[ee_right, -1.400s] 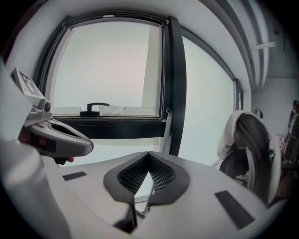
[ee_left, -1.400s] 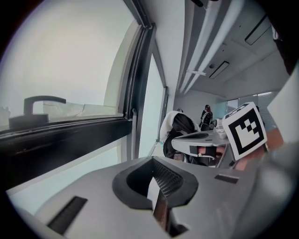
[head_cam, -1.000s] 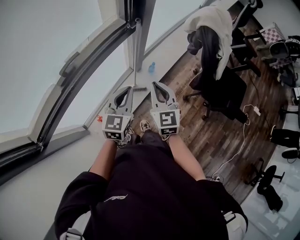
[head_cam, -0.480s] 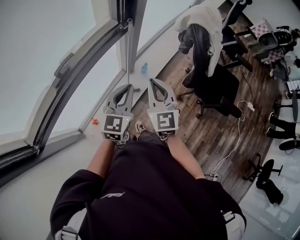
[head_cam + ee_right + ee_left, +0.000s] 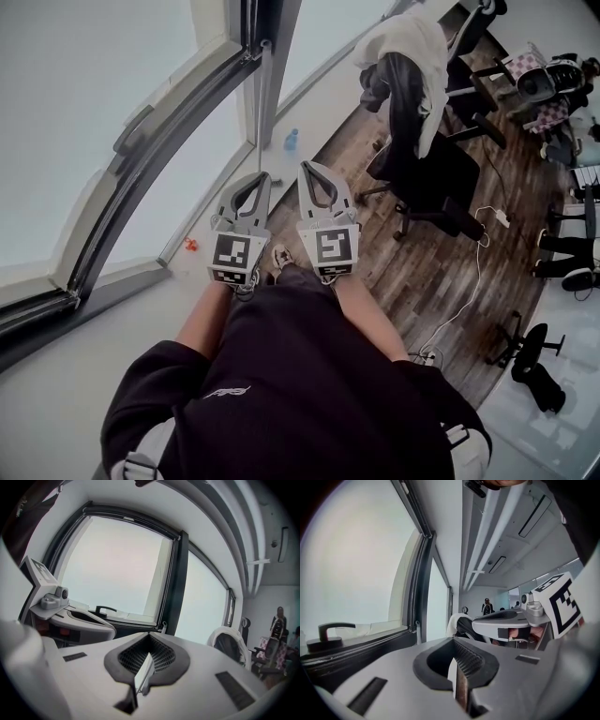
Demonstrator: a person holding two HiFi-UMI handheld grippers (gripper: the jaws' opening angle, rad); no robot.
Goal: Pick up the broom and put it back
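The broom [image 5: 262, 103] leans upright against the dark window pillar, a thin pale handle with its brush end hidden behind my left gripper. Its handle top shows small in the right gripper view [image 5: 163, 626]. In the head view my left gripper [image 5: 254, 178] and right gripper [image 5: 311, 169] are held side by side in front of the person's body, pointing toward the pillar and short of the broom. Both are shut with nothing between the pads, as the left gripper view [image 5: 457, 667] and right gripper view [image 5: 145, 660] show.
An office chair draped with white and dark jackets [image 5: 412, 84] stands right of the grippers on the wood floor. A blue bottle [image 5: 291, 139] and a small orange item [image 5: 190, 244] lie by the window ledge. A white cable [image 5: 469, 281] trails across the floor.
Both grippers have risen a little together and stay shut and empty. The brush end that showed beside the left gripper is now covered by it.
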